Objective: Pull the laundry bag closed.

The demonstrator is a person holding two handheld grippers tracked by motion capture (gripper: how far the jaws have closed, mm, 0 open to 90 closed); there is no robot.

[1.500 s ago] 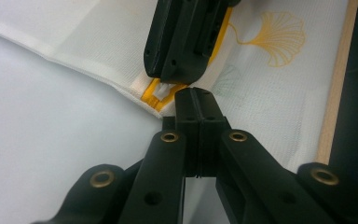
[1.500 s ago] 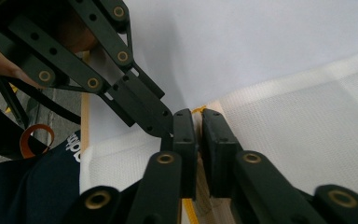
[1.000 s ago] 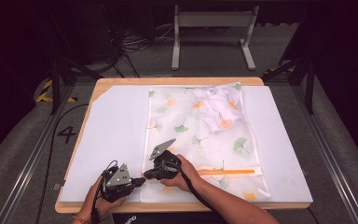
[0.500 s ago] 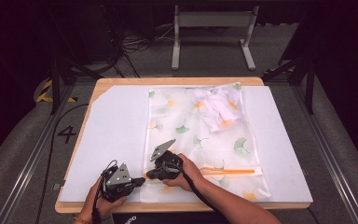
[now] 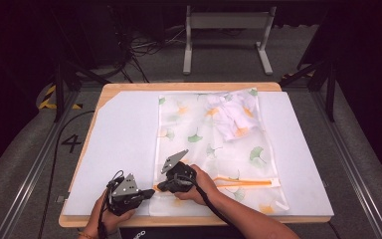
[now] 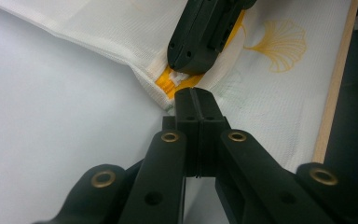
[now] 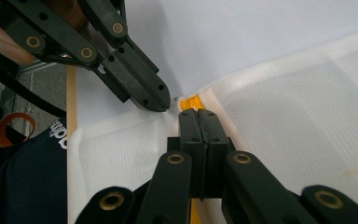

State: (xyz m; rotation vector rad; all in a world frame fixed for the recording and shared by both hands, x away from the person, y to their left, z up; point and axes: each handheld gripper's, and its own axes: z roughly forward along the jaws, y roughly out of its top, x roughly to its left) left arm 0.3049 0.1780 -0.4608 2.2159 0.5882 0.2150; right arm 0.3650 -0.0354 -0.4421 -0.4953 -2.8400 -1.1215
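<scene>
While both hands rest at the near edge
left gripper (image 5: 146, 193): jaws together at mesh bag (image 5: 214, 149) corner
right gripper (image 5: 159, 187): jaws together on orange zipper (image 5: 243, 183)
surface: white mat (image 5: 119, 144) on wooden table (image 5: 189, 86)
room: dark, grey floor (image 5: 25, 164)

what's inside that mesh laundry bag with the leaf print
White clothing is bunched at the far end of the mesh laundry bag, blurred by the mesh. What kind of garment cannot be told.

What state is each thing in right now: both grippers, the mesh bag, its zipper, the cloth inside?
Left gripper: jaws shut, tip at the zipper's end.
Right gripper: jaws shut over the zipper.
Mesh bag: lying flat on the white mat.
Orange zipper: looks closed.
White cloth: bunched inside the bag.
</scene>
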